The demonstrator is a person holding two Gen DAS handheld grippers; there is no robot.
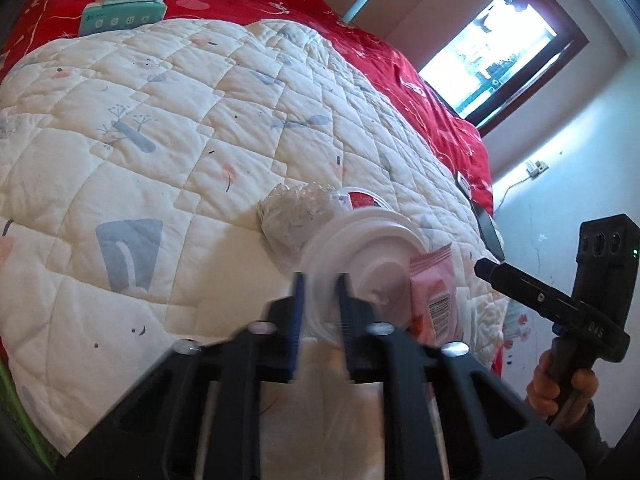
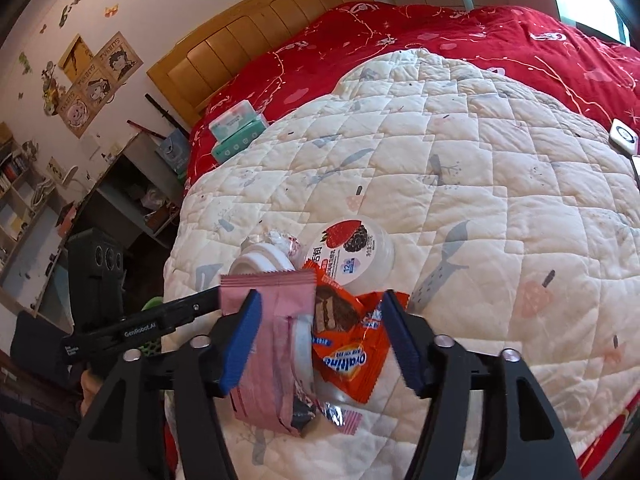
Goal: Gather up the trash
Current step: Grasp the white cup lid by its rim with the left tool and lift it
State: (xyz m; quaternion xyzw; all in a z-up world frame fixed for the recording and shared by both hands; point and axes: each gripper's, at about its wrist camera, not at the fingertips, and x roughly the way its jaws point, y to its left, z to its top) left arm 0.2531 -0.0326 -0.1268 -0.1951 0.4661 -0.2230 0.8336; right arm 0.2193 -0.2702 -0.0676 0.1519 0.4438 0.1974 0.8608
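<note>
A pile of trash lies on the white quilt (image 2: 480, 168): a pink wrapper (image 2: 276, 320), an orange Ovaltine wrapper (image 2: 352, 352), a berry yogurt cup (image 2: 352, 252), a white plastic lid (image 2: 260, 262) and crumpled clear plastic (image 1: 296, 212). My left gripper (image 1: 320, 304) is shut on the rim of a clear plastic cup (image 1: 320, 300) beside the white lid (image 1: 372, 248) and pink wrapper (image 1: 434, 288). My right gripper (image 2: 324, 340) is open, its fingers on either side of the pink and orange wrappers. It also shows at the right of the left wrist view (image 1: 484, 270).
Tissue packs (image 2: 236, 128) sit on the red bedspread (image 2: 440, 36) near the wooden headboard (image 2: 256, 36). A white device (image 2: 622, 136) lies at the quilt's right edge. A desk and shelves (image 2: 132, 184) stand left of the bed. A window (image 1: 492, 52) is beyond the bed's far end.
</note>
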